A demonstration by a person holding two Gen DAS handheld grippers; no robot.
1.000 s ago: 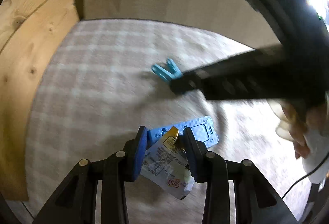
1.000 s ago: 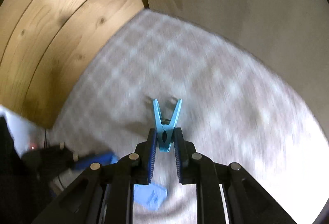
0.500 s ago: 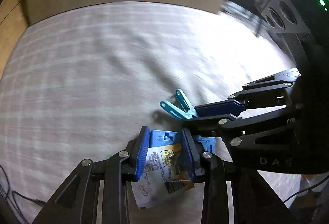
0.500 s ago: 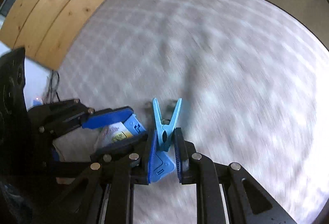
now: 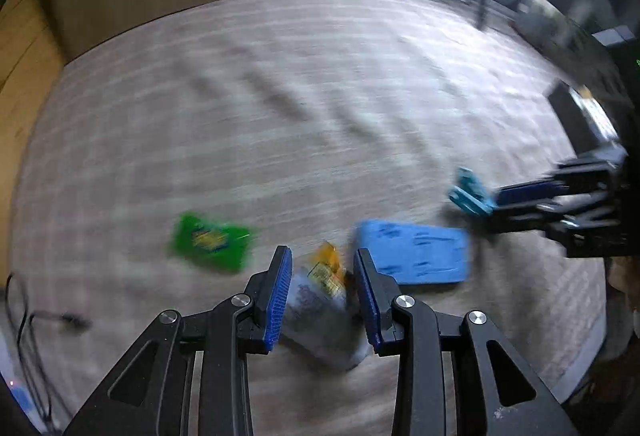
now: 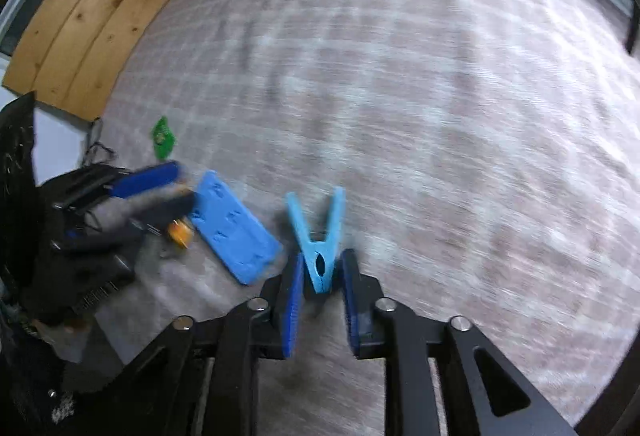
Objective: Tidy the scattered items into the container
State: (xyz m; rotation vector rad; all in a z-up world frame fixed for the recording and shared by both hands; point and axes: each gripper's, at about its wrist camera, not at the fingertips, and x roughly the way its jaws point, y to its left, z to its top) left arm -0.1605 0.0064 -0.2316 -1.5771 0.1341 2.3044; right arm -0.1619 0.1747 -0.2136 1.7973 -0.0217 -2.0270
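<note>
You have a woven, matt checked cloth (image 6: 400,83) under everything. The clothespin (image 6: 318,236) looks like smooth light-blue plastic, as does the flat blue piece (image 5: 416,252). Your sachet (image 5: 320,300) and the green packet (image 5: 210,240) are glossy film; the boards (image 6: 88,27) at the cloth's far-left corner are knotty wood.

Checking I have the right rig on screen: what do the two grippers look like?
Both match: the left gripper and right gripper have black angular linkage arms with silver pivot pins and triangular cut-outs. Each finger carries a ribbed blue pad. No cables, markings or sleeves are visible on them.
</note>
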